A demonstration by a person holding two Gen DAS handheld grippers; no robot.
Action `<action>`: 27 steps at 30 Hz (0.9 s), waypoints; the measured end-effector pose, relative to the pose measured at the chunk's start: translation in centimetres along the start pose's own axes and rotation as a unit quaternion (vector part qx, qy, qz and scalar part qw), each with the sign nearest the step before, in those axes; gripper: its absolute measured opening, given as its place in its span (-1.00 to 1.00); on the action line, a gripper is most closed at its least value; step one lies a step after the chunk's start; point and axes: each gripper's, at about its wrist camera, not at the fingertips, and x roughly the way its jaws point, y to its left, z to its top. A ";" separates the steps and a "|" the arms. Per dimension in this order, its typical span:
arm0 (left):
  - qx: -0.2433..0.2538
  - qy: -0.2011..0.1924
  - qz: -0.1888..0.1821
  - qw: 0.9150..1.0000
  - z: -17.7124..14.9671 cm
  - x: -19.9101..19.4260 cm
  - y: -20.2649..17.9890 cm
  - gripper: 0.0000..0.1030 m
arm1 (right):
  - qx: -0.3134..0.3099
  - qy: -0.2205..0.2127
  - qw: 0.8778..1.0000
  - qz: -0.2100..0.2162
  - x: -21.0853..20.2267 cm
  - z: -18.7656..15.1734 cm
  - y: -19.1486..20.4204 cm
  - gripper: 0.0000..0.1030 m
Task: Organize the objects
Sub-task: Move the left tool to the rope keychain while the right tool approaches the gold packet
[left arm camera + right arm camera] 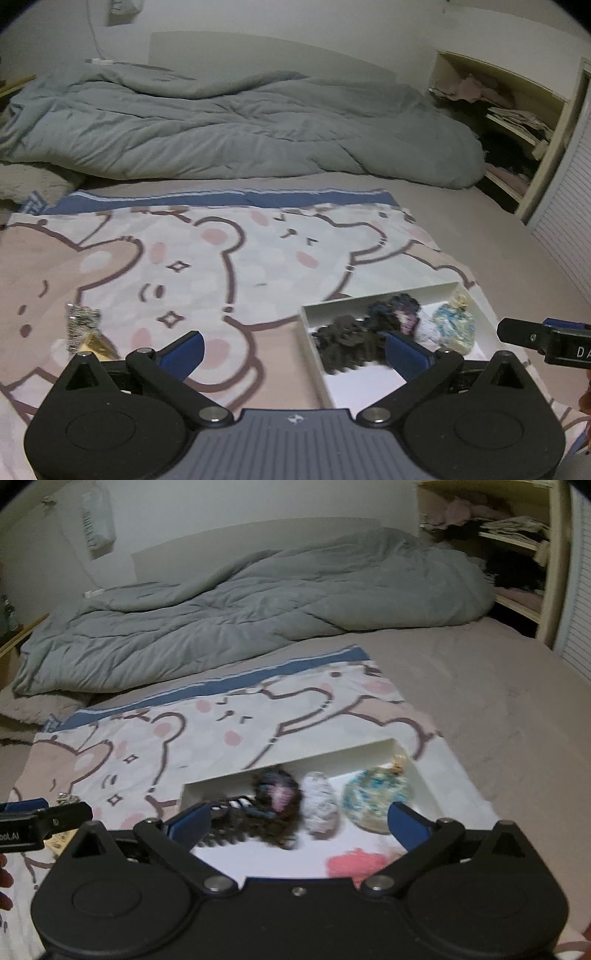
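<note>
Right wrist: box lies just ahead of open-jawed right tool.

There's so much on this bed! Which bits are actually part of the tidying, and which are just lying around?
Part of the tidying:
white box
dark hair clip
dark scrunchie
white scrunchie
blue-green scrunchie
pink scrunchie
sparkly clip, lying outside the box
left gripper and right gripper, both open

Just lying about:
bear blanket
grey duvet
shelves

Left gripper and right gripper: black linkage arms, blue finger pads, silver pivot screws, grey ribbed base on left
</note>
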 end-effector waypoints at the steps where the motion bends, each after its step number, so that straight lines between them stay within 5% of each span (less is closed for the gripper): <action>1: -0.001 -0.001 0.004 1.000 0.0 -0.2 0.5 1.00 | -0.003 0.000 1.000 0.003 0.1 0.1 0.6 1.00; 27: -0.040 -0.022 0.076 0.996 -0.1 -4.2 12.1 1.00 | -0.085 0.013 0.993 0.077 3.0 1.0 13.7 1.00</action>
